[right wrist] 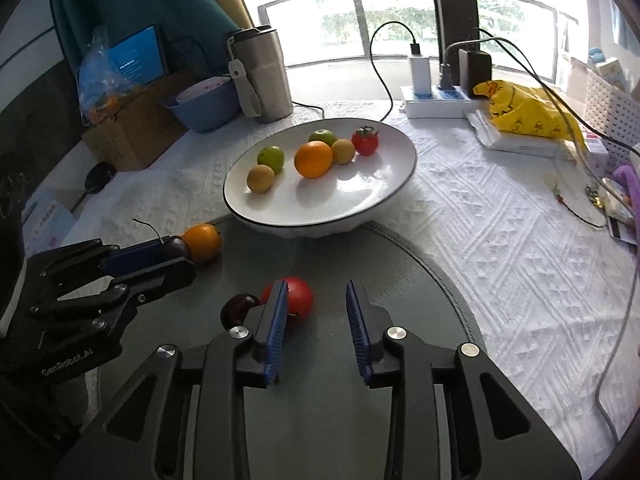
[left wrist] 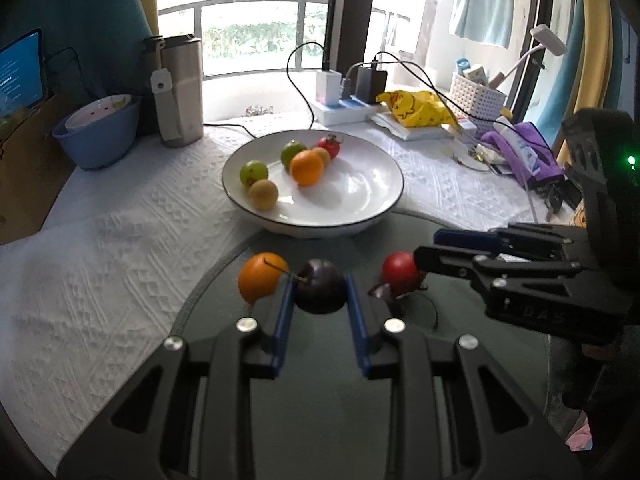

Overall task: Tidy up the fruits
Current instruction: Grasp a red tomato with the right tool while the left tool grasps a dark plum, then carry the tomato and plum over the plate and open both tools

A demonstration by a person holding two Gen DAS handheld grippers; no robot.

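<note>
A white plate [left wrist: 360, 200] [right wrist: 360, 200] holds several fruits: an orange [left wrist: 306, 167] [right wrist: 313, 164], two green ones, two tan ones and a red tomato [left wrist: 330, 145] [right wrist: 365, 141]. On the dark mat in front lie an orange [left wrist: 258, 276] [right wrist: 202, 241], a red tomato [left wrist: 400, 270] [right wrist: 300, 296] and a small dark cherry [right wrist: 238, 308]. My left gripper [left wrist: 320, 292] [right wrist: 176, 250] is shut on a dark cherry [left wrist: 320, 291] with a stem. My right gripper [right wrist: 318, 304] [left wrist: 428, 248] is open; the red tomato lies by its left finger.
A steel tumbler [left wrist: 180, 88] [right wrist: 264, 76], a blue bowl [left wrist: 98, 136] [right wrist: 204, 108] and a cardboard box [right wrist: 132, 132] stand at the back left. A power strip with cables [right wrist: 436, 100], a yellow bag [left wrist: 420, 108] [right wrist: 528, 112] and a white basket [left wrist: 476, 100] stand at the back right.
</note>
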